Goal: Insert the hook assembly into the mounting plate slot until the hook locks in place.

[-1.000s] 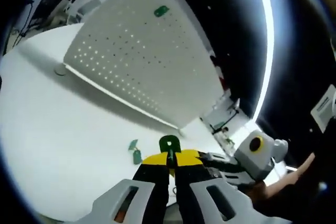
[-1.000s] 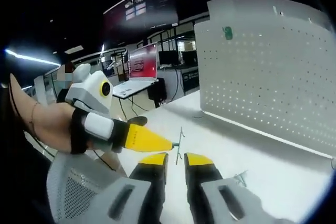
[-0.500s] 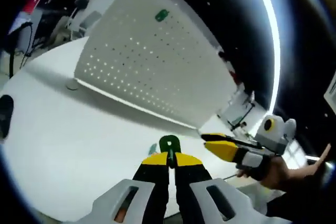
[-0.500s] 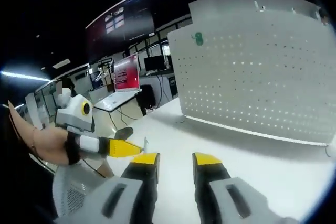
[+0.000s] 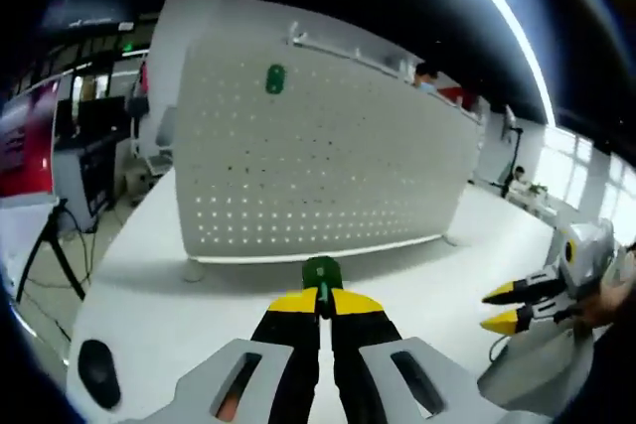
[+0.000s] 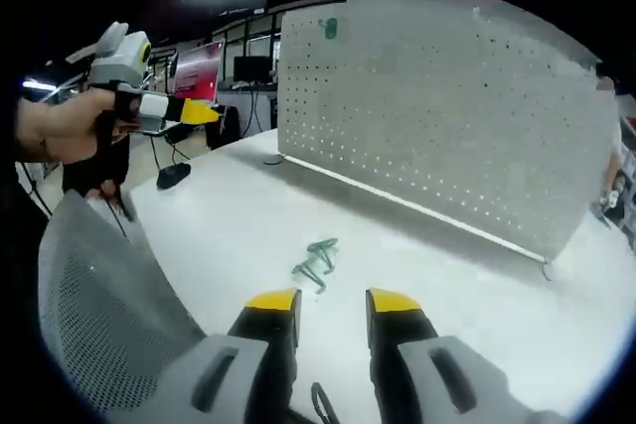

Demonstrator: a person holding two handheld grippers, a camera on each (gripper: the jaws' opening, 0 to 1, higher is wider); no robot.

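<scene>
The hook [image 5: 321, 273] sits clenched in the left gripper [image 5: 320, 297], now raised and squared toward the pegboard [image 5: 328, 161], so insertion can begin. The right gripper [image 6: 333, 301] has drawn back, jaws parted and holding nothing. One hook [image 5: 275, 78] already hangs high on the board; spare hooks [image 6: 316, 260] lie on the surface [image 6: 229, 225], nothing blocking.

My yellow-tipped left gripper [image 5: 320, 303] pinches a green hook [image 5: 321, 271]; white dotted pegboard [image 5: 318, 161] at twelve o'clock.
</scene>
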